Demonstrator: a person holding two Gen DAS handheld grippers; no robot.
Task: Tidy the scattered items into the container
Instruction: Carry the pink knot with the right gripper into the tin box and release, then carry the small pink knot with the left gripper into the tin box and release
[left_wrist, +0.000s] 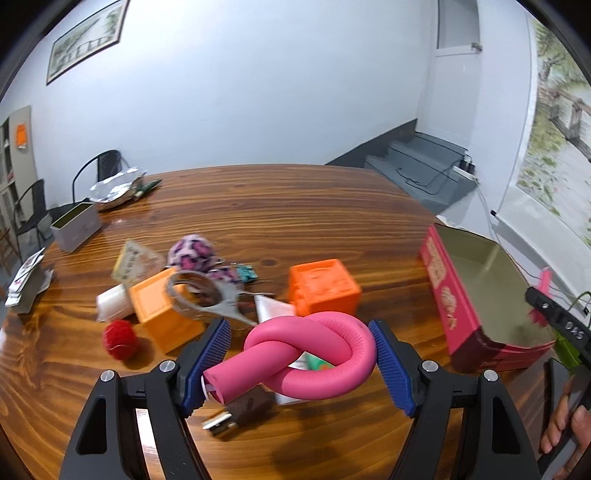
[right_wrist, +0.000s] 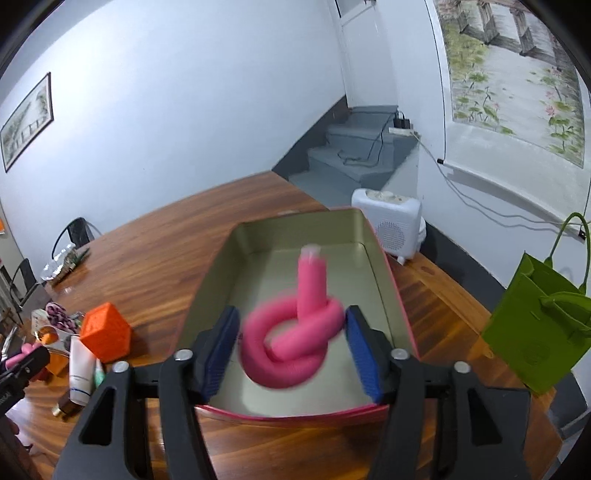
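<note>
A knotted pink foam tube (left_wrist: 314, 358) hangs above the wooden table (left_wrist: 295, 206), and my left gripper (left_wrist: 301, 350) is shut on it, blue pads against both sides. The red tin (left_wrist: 476, 295) with a gold inside stands open at the right. In the right wrist view a second knotted pink tube (right_wrist: 291, 343), blurred, is inside the tin (right_wrist: 384, 280). My right gripper (right_wrist: 290, 350) stands open around it, with a gap between each pad and the foam.
Two orange cubes (left_wrist: 323, 291) (left_wrist: 162, 310), a red ball (left_wrist: 120, 338), a purple plush ball (left_wrist: 192, 253), a metal ring tool (left_wrist: 207, 295) and a small brown bottle (left_wrist: 240, 410) lie scattered. A green bag (right_wrist: 539, 332) stands right of the tin, a white heater (right_wrist: 391, 221) behind.
</note>
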